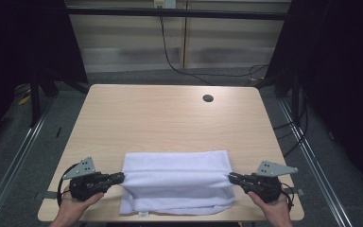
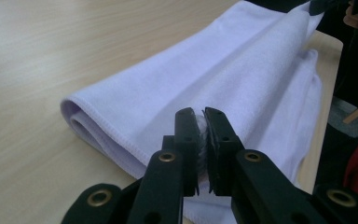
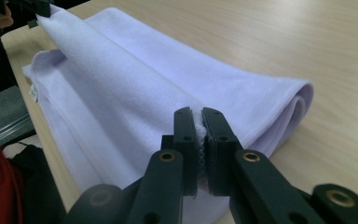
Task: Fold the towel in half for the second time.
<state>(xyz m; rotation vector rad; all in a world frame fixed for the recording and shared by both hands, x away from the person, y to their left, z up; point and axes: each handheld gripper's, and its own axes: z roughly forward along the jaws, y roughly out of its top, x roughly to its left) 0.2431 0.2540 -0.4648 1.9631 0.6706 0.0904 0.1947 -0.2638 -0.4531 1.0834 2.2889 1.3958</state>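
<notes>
A white towel [image 1: 177, 179] lies folded over on the near part of the wooden table [image 1: 170, 113], its fold on the far side. My left gripper [image 1: 122, 177] is shut on the towel's left end and my right gripper [image 1: 230, 177] on its right end, with the upper layer stretched between them. In the left gripper view the black jaws [image 2: 201, 116] pinch a bunched edge of the towel [image 2: 205, 79]. The right gripper view has its jaws [image 3: 199, 116] clamped on the towel [image 3: 144, 79] in the same way. A hand holds each gripper at the table's near edge.
A round dark cable hole [image 1: 208, 98] sits in the table's far right part. Bare wood stretches beyond the towel. Metal rails [image 1: 14, 156] run along the floor on both sides, and a black cable [image 1: 170, 56] hangs at the back wall.
</notes>
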